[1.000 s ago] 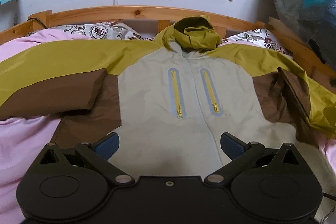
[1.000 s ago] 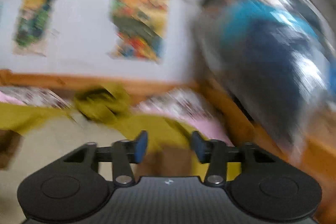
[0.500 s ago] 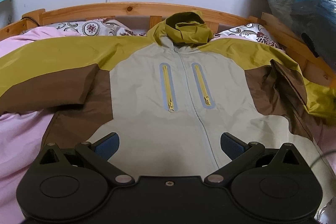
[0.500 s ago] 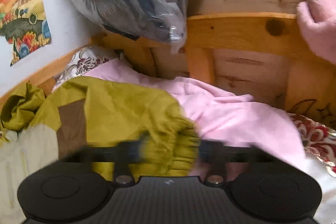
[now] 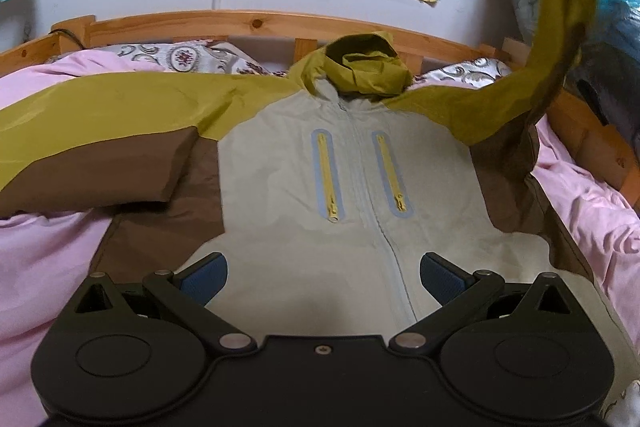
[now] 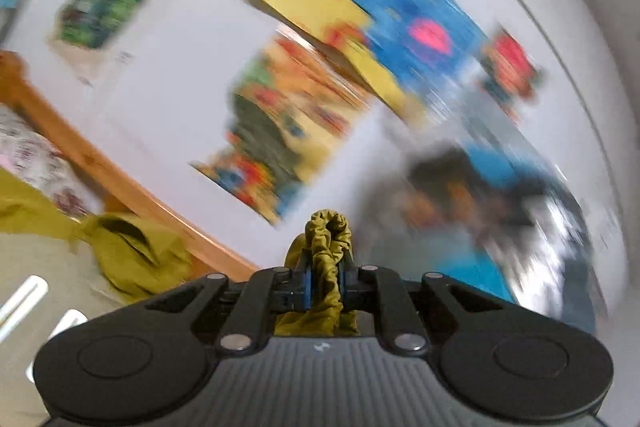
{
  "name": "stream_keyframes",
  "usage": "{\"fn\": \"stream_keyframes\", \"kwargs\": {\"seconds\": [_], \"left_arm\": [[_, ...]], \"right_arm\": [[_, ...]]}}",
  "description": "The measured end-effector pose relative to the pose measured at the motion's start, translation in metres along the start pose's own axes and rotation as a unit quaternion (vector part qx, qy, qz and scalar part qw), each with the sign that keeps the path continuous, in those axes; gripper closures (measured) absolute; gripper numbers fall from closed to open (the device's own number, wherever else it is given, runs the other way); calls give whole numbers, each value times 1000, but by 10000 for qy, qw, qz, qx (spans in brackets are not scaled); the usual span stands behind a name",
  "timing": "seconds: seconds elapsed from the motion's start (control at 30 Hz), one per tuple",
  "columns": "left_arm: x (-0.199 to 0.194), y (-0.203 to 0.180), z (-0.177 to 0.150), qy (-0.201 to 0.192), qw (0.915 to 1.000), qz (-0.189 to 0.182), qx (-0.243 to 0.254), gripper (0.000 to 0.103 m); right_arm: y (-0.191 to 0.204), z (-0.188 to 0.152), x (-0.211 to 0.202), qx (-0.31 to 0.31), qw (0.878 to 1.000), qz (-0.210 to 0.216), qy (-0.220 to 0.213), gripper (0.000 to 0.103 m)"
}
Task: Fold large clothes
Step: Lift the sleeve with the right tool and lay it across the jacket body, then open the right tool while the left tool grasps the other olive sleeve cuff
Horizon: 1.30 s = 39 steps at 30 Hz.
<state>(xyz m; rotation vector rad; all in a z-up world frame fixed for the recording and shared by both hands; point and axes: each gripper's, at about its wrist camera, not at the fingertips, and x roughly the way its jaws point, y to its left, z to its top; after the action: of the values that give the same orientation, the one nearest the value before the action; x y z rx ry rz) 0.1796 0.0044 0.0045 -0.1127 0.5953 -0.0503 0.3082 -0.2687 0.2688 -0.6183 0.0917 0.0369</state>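
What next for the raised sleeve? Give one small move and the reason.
Probably carry the sleeve cuff across and lay it over the jacket's pale chest. The right gripper is shut on the bunched cuff, its jaws having just closed, and the sleeve hangs lifted off the bed. The left gripper hovers open over the hem.
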Motion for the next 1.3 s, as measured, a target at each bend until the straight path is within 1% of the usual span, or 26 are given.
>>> {"fn": "stream_keyframes", "kwargs": {"seconds": [0.1,0.2,0.27,0.33,0.37,0.4,0.43,0.47,0.5,0.53,0.57,0.63,0.7,0.73,0.8,0.87,0.9,0.93,1.0,1.07,1.1,1.13,1.2,1.23,1.27,1.3], "left_arm": [[-6,6,2,-24,10000,45,-29,1],[-11,7,2,-24,9999,108,80,1],[-14,7,1,-12,9998,134,171,1],[-15,6,-3,56,9995,181,262,1],[-14,6,-4,103,9993,205,284,1],[-14,6,-7,154,9992,211,301,1],[-13,7,-9,210,9990,206,324,1],[-12,8,-12,269,9988,213,351,1],[-12,8,-14,336,9985,228,373,1],[-11,10,-15,390,9983,233,375,1],[-11,11,-17,421,9982,236,366,1],[-11,17,-16,417,9982,303,320,1],[-10,25,-13,333,9983,384,274,1],[-9,29,-10,270,9984,432,245,1],[-5,36,-5,92,9985,507,204,1],[5,42,1,-76,9975,681,175,1],[12,45,3,-103,9968,775,167,1],[19,47,5,-91,9963,837,172,1],[37,48,7,62,9949,984,194,1],[52,48,5,249,9936,1079,210,1],[58,47,3,322,9931,1096,252,1],[63,46,1,386,9925,1115,322,1],[70,44,-4,482,9909,1183,432,1],[73,44,-7,526,9903,1191,478,1],[74,44,-8,551,9901,1193,502,1],[74,44,-9,582,9897,1199,518,1]], "right_arm": [[49,22,1,10,9959,819,-374,90],[114,32,1,-149,9819,1791,-607,90],[160,32,4,-263,9660,2491,-640,89],[198,25,7,-282,9480,3127,-523,86],[214,19,9,-229,9369,3462,-437,79],[226,13,10,-194,9268,3733,-368,75],[237,6,14,-164,9175,3966,-242,68],[242,-3,18,-86,9105,4132,-159,57],[244,-9,19,31,9051,4249,-145,50],[240,-18,21,220,8999,4354,-125,34],[232,-27,24,426,8982,4373,-90,22],[211,-45,32,803,8982,4322,-14,14],[186,-62,44,1155,9054,4082,190,9],[173,-73,54,1350,9128,3836,371,6],[148,-98,74,1598,9283,3278,730,5],[133,-128,96,1755,9442,2501,1229,5],[127,-146,109,1877,9472,2133,1488,5],[121,-164,121,2026,9458,1839,1748,5],[117,-198,142,2268,9351,1482,2283,9],[116,-227,157,2417,9214,1369,2716,18],[118,-237,160,2434,9184,1322,2826,21],[121,-246,162,2441,9164,1290,2899,28],[120,-263,160,2495,9129,1402,2910,52],[122,-267,158,2458,9134,1475,2891,77],[127,-267,158,2316,9186,1418,2873,95],[133,-262,155,2118,9270,1282,2819,98]]}}
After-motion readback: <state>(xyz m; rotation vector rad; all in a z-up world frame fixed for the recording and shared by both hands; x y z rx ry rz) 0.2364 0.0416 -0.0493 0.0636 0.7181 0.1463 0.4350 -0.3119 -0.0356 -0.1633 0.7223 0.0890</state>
